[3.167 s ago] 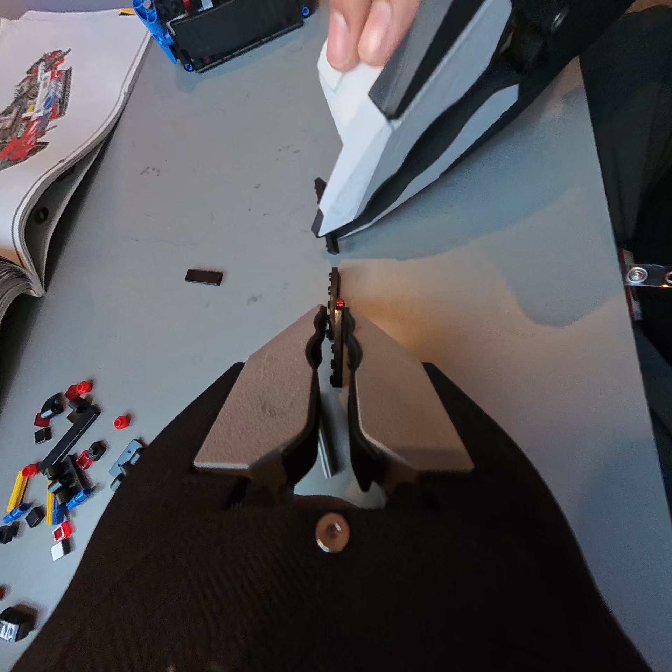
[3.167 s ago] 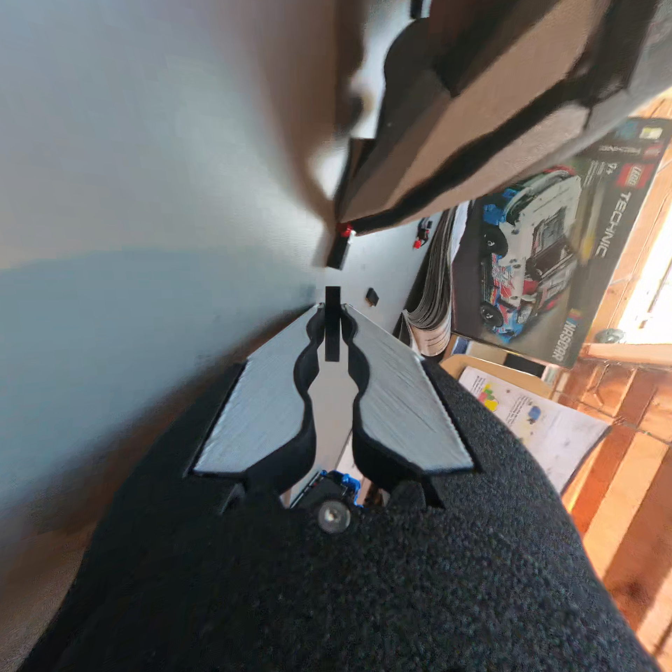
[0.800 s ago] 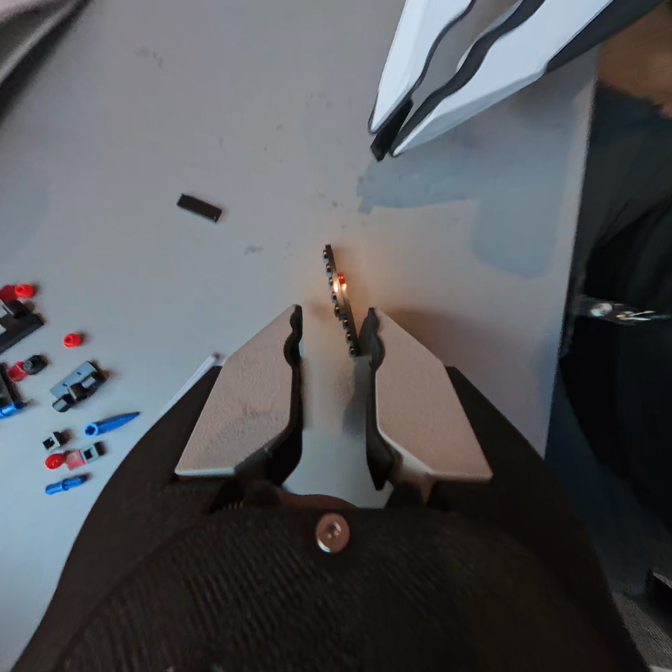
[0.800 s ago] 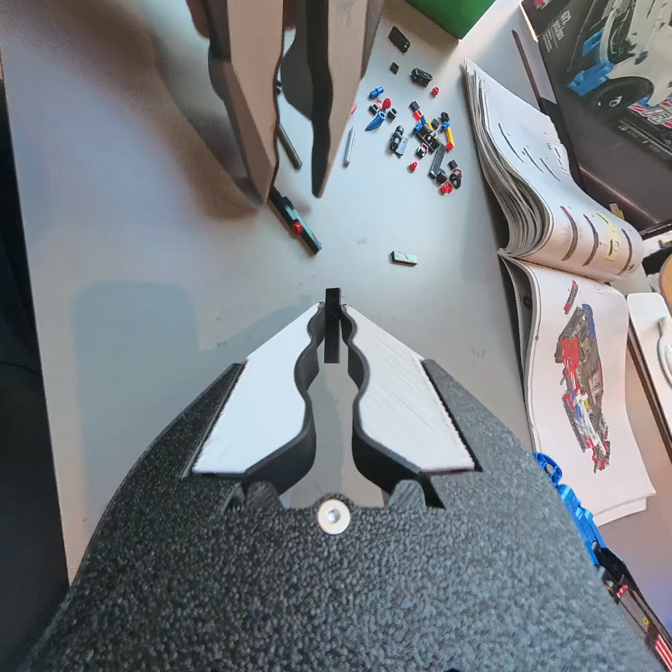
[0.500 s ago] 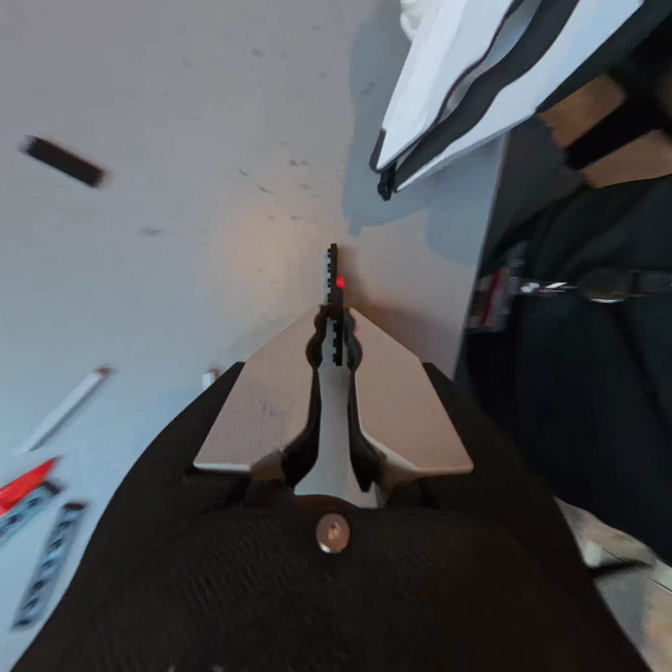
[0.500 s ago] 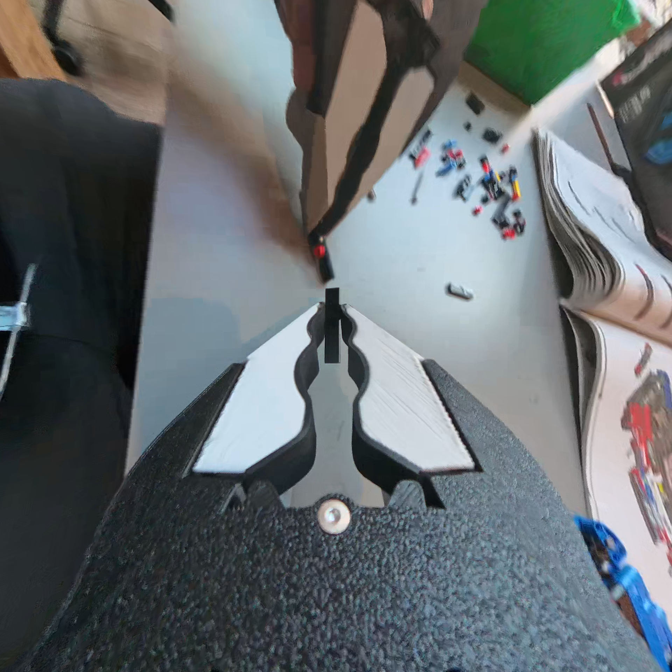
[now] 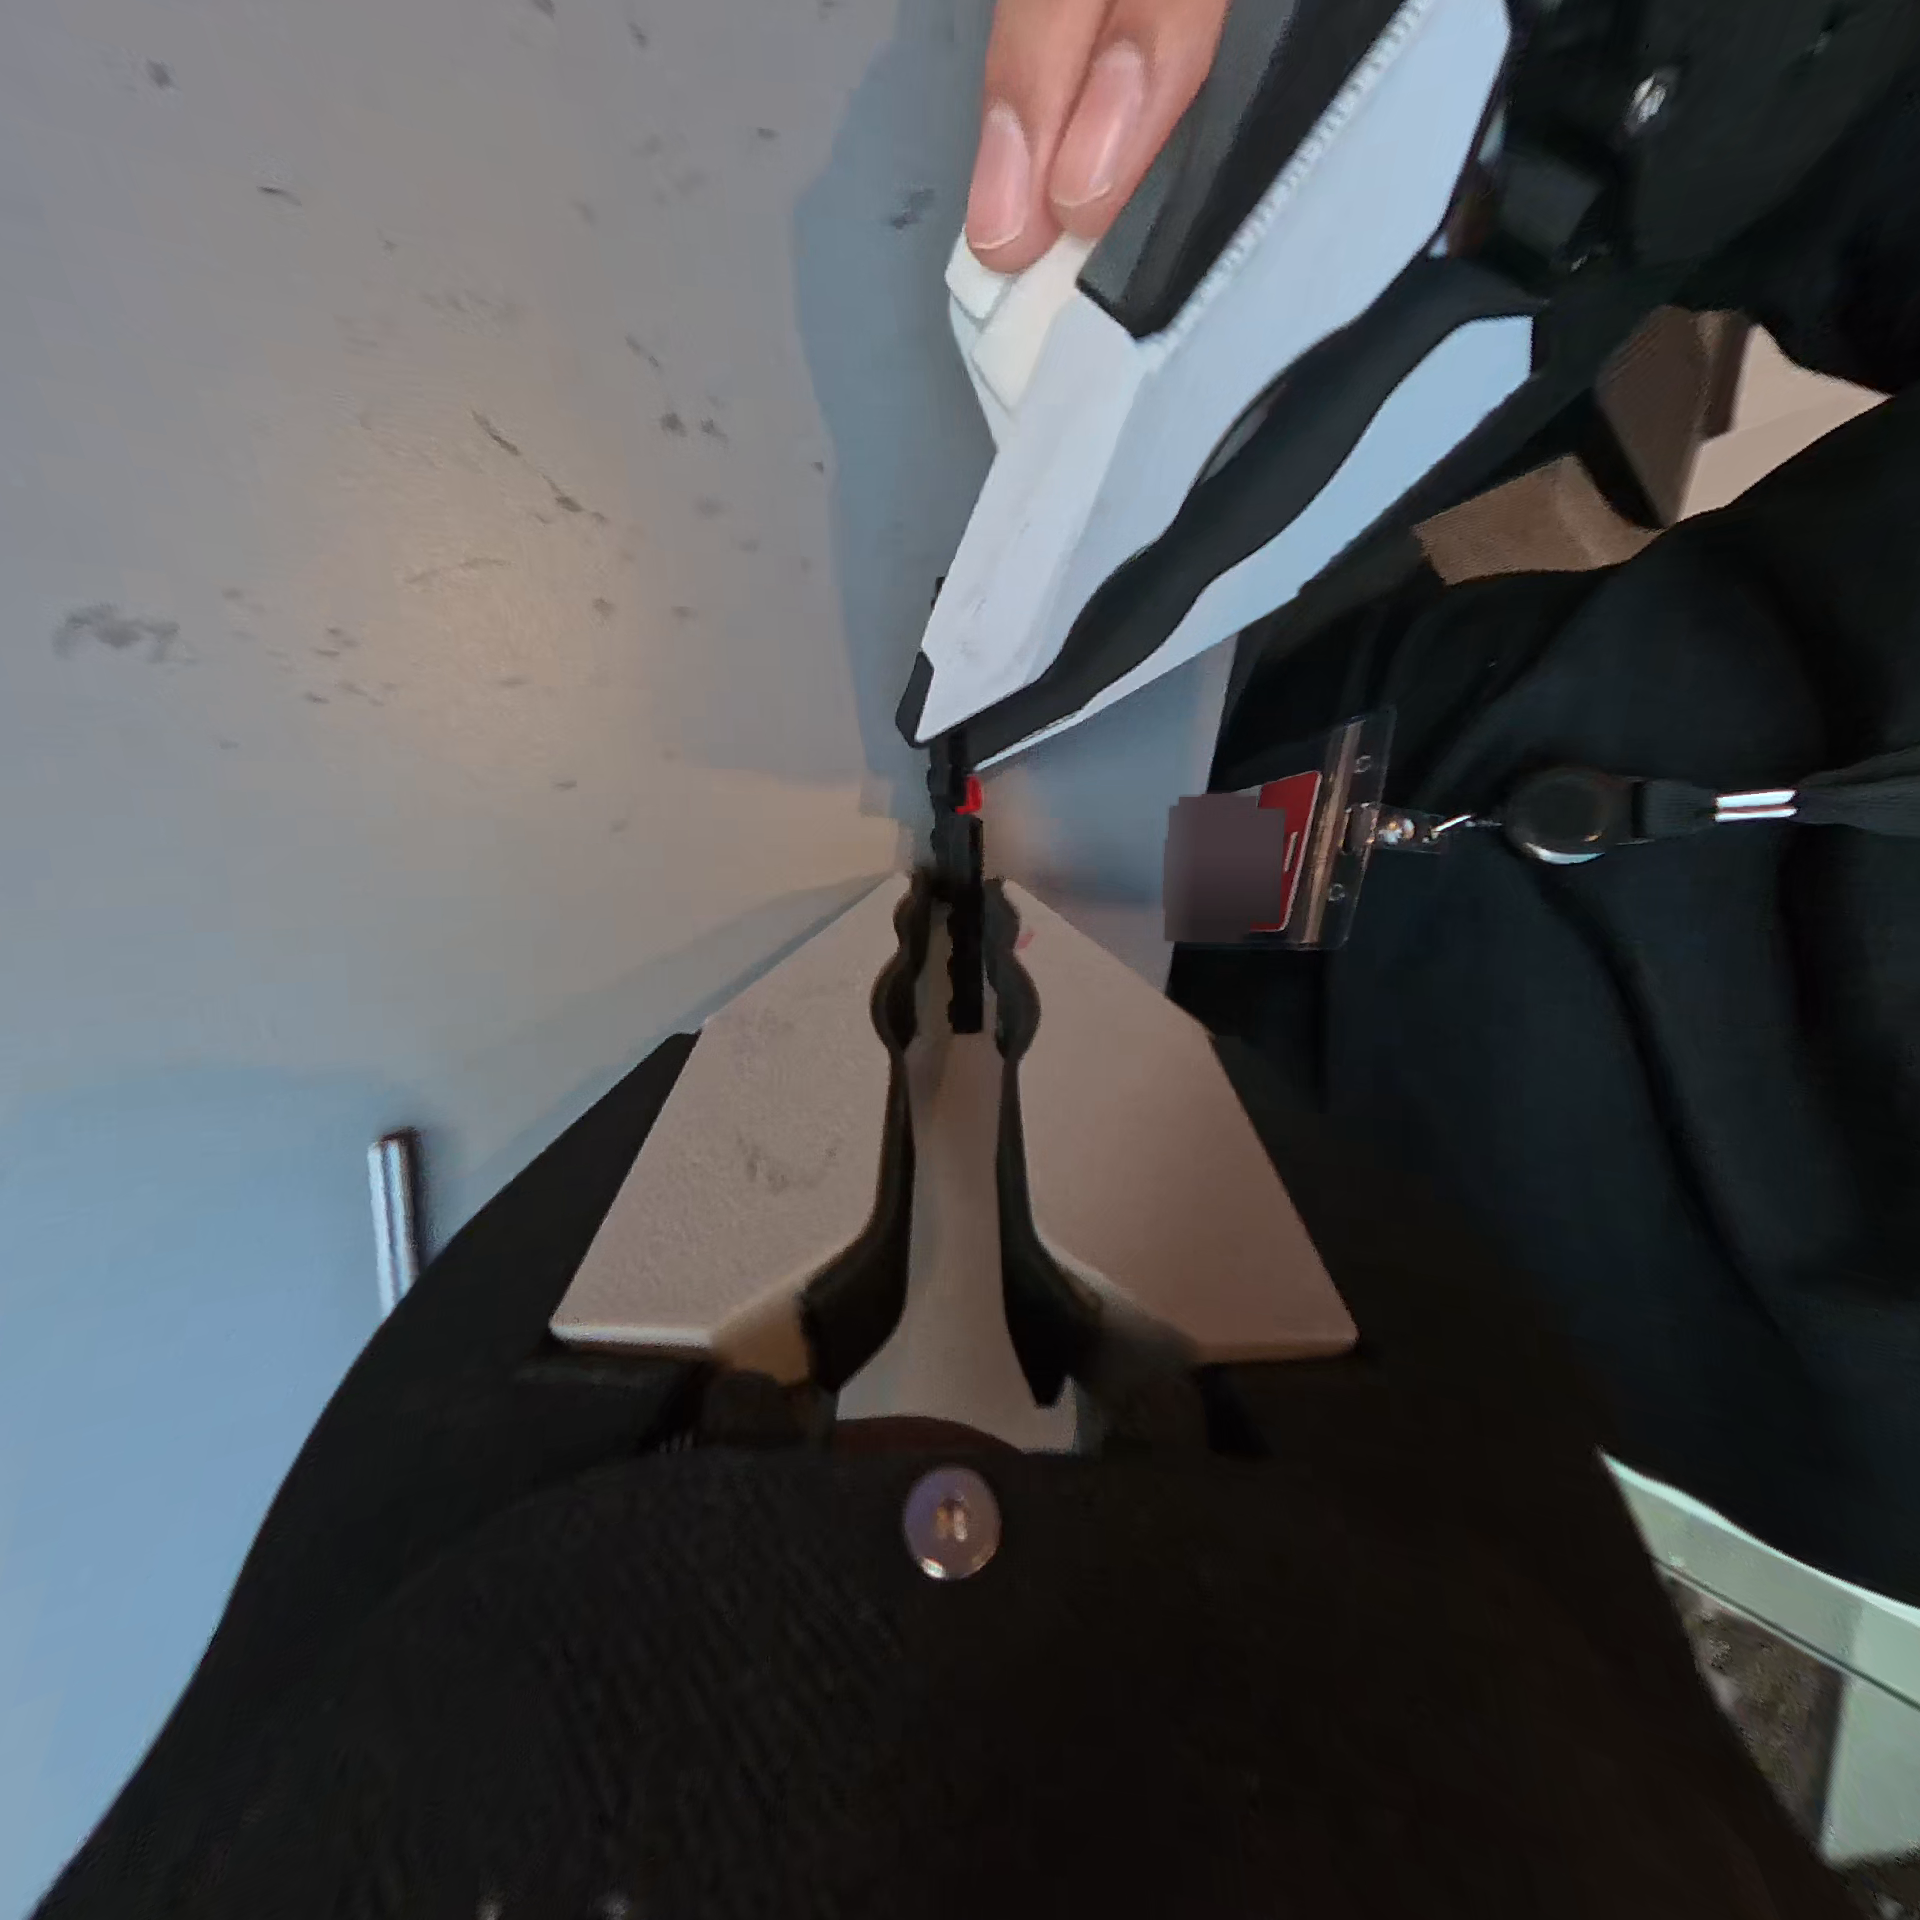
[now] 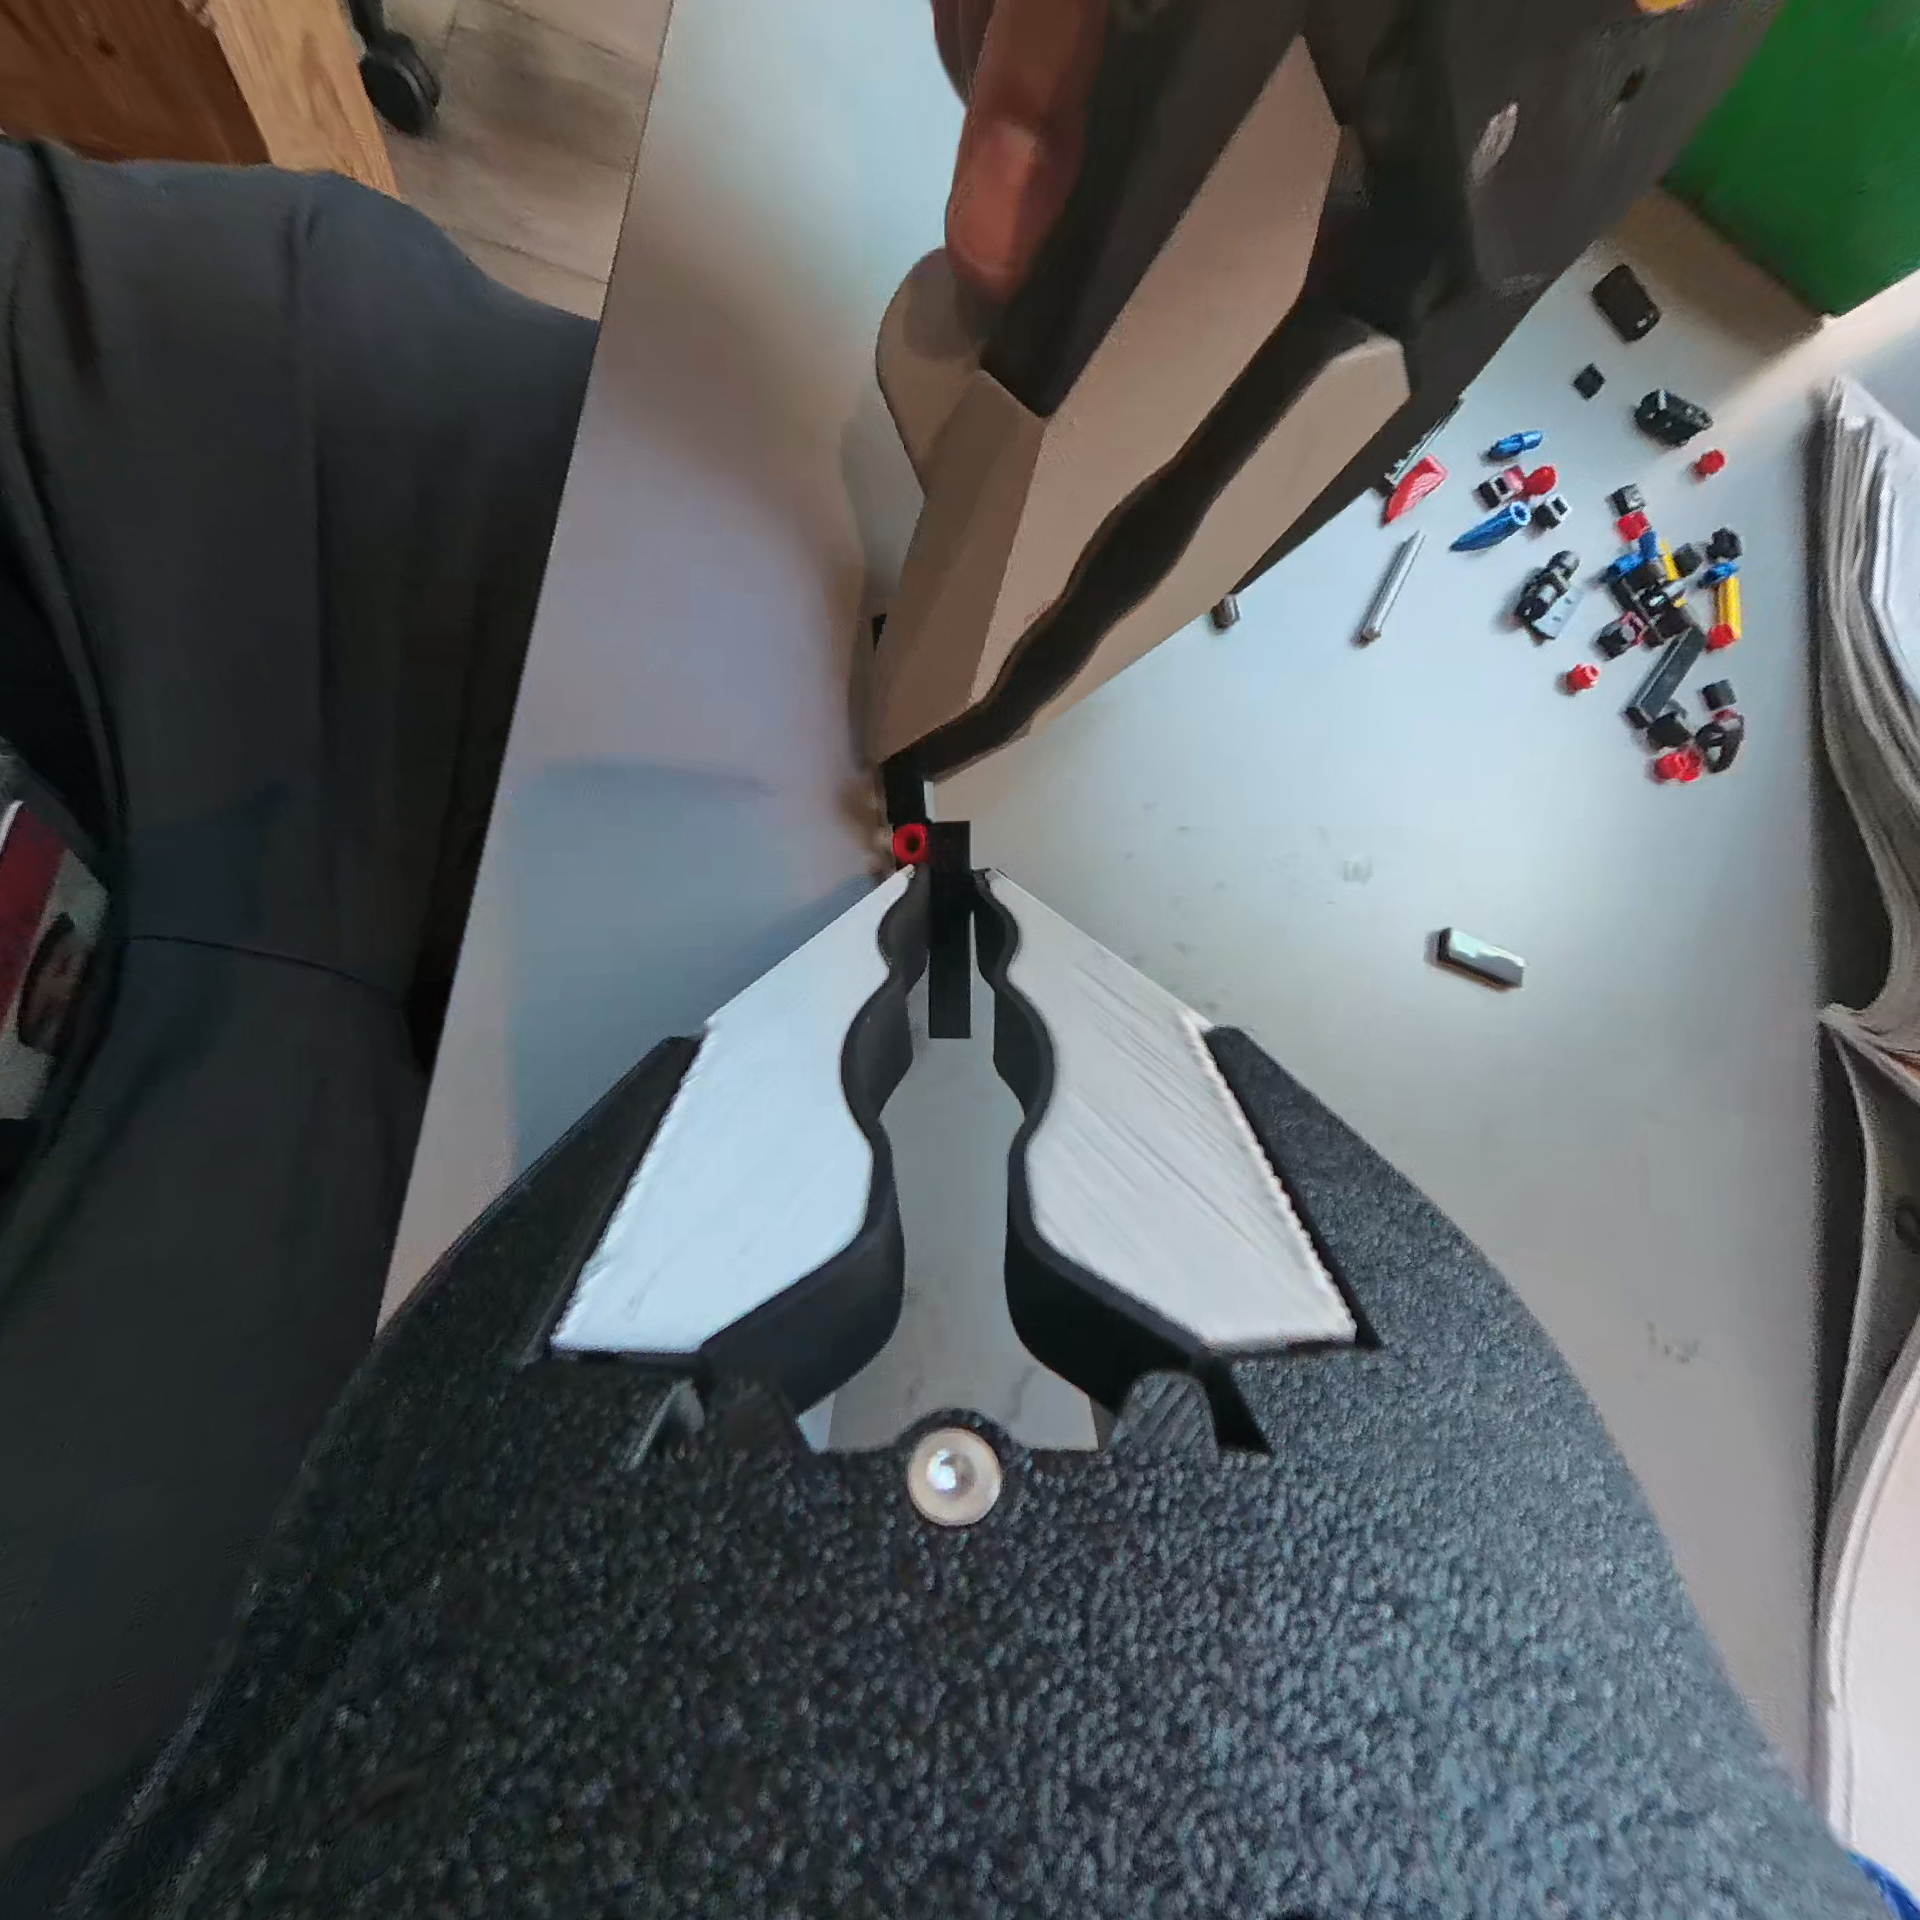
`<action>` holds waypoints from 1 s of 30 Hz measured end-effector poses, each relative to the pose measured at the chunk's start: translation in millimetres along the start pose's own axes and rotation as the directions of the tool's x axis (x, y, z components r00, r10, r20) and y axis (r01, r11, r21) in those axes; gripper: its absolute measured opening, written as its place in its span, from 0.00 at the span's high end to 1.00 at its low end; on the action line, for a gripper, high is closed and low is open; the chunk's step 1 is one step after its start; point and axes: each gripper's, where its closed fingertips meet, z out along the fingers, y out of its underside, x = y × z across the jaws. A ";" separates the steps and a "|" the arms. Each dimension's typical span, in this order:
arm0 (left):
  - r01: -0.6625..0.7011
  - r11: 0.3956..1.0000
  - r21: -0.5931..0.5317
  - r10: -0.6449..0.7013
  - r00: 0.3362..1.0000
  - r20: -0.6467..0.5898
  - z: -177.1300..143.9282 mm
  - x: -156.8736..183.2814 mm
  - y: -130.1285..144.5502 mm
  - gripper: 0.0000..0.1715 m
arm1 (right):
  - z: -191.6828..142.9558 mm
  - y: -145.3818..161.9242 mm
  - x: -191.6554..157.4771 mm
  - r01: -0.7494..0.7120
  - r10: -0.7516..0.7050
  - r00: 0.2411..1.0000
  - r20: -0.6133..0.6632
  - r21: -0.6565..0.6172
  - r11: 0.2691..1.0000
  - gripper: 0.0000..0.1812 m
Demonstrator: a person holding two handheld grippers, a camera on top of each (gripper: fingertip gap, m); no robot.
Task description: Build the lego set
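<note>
My left gripper is shut on a thin black studded plate that carries a small red stud. My right gripper is shut on a narrow black flat tile. The two grippers meet tip to tip above the grey table's near edge. In the right wrist view the left gripper comes down from above with the plate, and the tile's far end touches the plate beside the red stud. In the left wrist view the right gripper comes in from the upper right.
Several loose small pieces lie at the table's far right, with a grey axle and a grey tile nearer. An open booklet lies at the right edge and a green box behind. A person's dark clothing and badge are close. Only a small space, under 4 cm, lies between the two pairs of fingers.
My left gripper was open over the plate on the table, then shut on it and lifted it. Both grippers have come together, and the tile now touches the plate.
</note>
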 end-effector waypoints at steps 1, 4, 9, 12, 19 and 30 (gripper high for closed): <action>-0.021 1.000 -0.006 0.021 0.999 0.029 -1.7 -2.7 0.6 0.97 | 0.4 0.6 1.0 0.001 -0.001 1.000 0.004 -0.008 1.000 0.96; -0.091 0.996 -0.020 0.093 0.976 0.195 -13.7 -18.0 -1.3 0.88 | 2.2 0.9 4.7 -0.004 0.004 1.000 0.007 -0.021 1.000 0.96; -0.286 0.958 -0.003 0.265 0.882 0.390 -17.2 -14.2 -10.4 0.84 | -1.4 3.1 8.0 -0.034 0.034 0.999 0.015 -0.009 0.999 0.96; -0.327 0.944 -0.040 0.309 0.839 0.448 -5.7 -20.8 -8.2 0.84 | -10.6 1.1 11.4 -0.097 0.096 0.995 0.042 0.032 0.995 0.96; -0.410 0.912 0.023 0.364 0.833 0.418 6.1 -14.5 -20.3 0.92 | -25.5 9.3 12.9 -0.157 0.157 0.985 0.077 -0.008 0.988 0.96; -0.479 0.871 0.110 0.426 0.847 0.318 14.7 -10.7 -33.8 0.94 | -23.0 22.9 6.0 -0.358 0.364 0.918 0.155 -0.066 0.931 0.96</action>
